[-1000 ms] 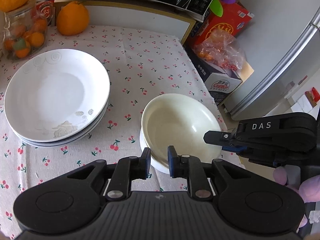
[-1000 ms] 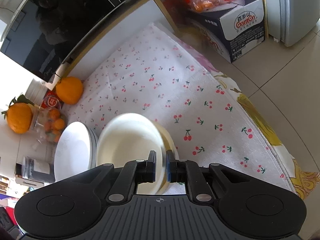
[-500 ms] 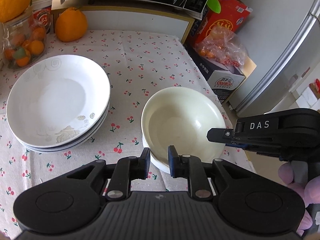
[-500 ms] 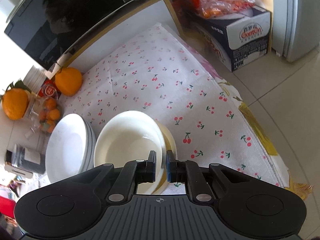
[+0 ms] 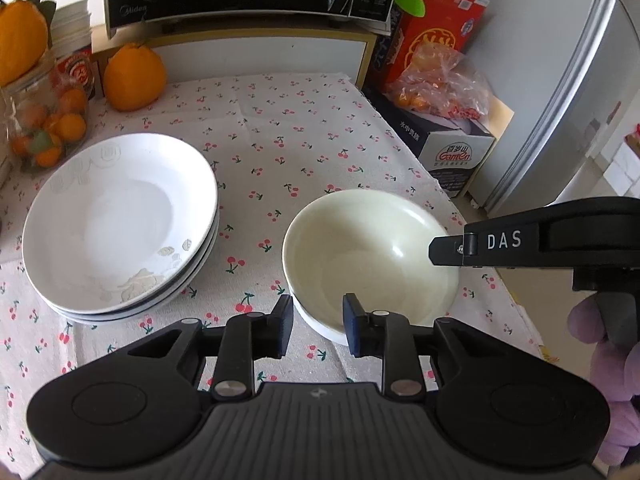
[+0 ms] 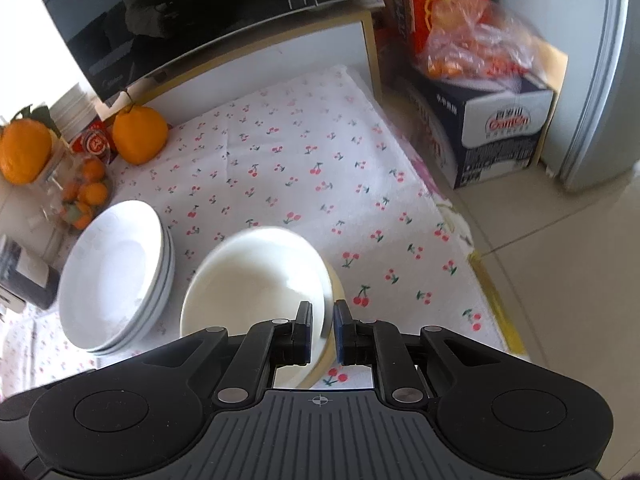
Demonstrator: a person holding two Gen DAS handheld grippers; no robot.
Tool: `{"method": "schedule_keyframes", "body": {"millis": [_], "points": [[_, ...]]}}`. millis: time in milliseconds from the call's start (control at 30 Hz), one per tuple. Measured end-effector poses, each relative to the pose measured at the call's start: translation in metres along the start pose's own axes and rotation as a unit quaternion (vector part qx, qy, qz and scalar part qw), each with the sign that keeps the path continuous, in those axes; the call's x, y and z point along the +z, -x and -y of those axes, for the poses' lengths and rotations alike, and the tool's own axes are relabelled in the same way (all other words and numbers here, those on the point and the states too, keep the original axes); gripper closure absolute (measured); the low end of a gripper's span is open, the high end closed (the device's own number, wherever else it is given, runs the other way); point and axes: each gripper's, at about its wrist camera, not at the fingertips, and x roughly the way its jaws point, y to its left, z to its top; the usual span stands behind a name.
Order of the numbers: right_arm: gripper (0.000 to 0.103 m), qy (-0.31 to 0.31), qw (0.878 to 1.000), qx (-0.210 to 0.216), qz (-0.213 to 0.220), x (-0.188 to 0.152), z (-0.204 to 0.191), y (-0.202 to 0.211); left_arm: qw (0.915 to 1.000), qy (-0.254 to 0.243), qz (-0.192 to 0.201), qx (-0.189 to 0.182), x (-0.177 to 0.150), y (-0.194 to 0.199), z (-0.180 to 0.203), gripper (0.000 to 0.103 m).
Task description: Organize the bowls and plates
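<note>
Right gripper [image 6: 321, 330] jaws pinch the glossy cream bowl [image 5: 370, 258]'s rim; left gripper [image 5: 316, 330] jaws, just widening, stand released.

The left tongs [image 5: 316, 322] are hiding the near rim of the cream bowl [image 5: 370, 258], so no pad contact can be judged. Behind the right tongs [image 6: 321, 330], the bowl wall is blurring. Far left of them, the jar of small oranges [image 6: 82, 196] is being cut off.

Behind the bowls [image 5: 370, 256] the cloth [image 5: 288, 136] is free up to the cabinet [image 5: 260, 54]; left, the plates [image 5: 120, 224] stand near them.
</note>
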Motion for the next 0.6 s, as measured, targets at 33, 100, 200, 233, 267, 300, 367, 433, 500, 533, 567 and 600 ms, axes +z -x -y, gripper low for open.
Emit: {"method": "schedule_keyframes", "body": {"millis": [33,100,200,233,267,300,367,433,500,533,567,600], "points": [[0.089,0.005,1.0,-0.005,0.001,0.0,-0.001,0.0,1.0,-0.004,0.001,0.0,0.0,0.0,0.001,0.079],[0.089,0.011,1.0,-0.009,0.002,-0.001,-0.001,-0.001,0.9999,-0.011,0.003,0.002,-0.001,0.0,0.002,0.078],[0.089,0.006,1.0,-0.004,-0.002,0.0,0.001,-0.002,0.9997,-0.021,0.007,0.004,-0.002,0.0,0.003,0.073],[0.089,0.005,1.0,-0.003,-0.002,0.0,0.002,-0.002,0.9997,-0.024,0.008,0.004,-0.002,0.0,0.003,0.07],[0.089,0.004,1.0,-0.003,-0.002,0.0,0.003,-0.002,0.9996,-0.026,0.009,0.003,-0.002,0.0,0.004,0.066],[0.089,0.003,1.0,-0.003,-0.003,0.0,0.003,-0.002,0.9996,-0.027,0.011,0.002,-0.002,0.001,0.003,0.064],[0.084,0.001,1.0,-0.001,-0.003,0.0,0.005,-0.002,0.9994,-0.033,0.013,0.001,-0.003,0.001,0.004,0.055],[0.081,-0.003,1.0,0.004,-0.003,0.0,0.007,-0.002,0.999,-0.042,0.016,-0.002,-0.004,0.002,0.005,0.05],[0.075,-0.006,1.0,0.013,-0.002,0.0,0.009,-0.002,0.9986,-0.05,0.018,-0.003,-0.005,0.002,0.006,0.043],[0.067,-0.008,1.0,0.018,0.0,0.0,0.01,-0.002,0.9983,-0.054,0.02,-0.004,-0.005,0.002,0.006,0.038],[0.063,-0.009,1.0,0.021,0.002,-0.001,0.011,-0.002,0.998,-0.059,0.022,-0.006,-0.006,0.003,0.006,0.034],[0.054,-0.01,1.0,0.024,0.004,-0.001,0.012,-0.001,0.9978,-0.062,0.023,-0.008,-0.006,0.003,0.006,0.032]]}}
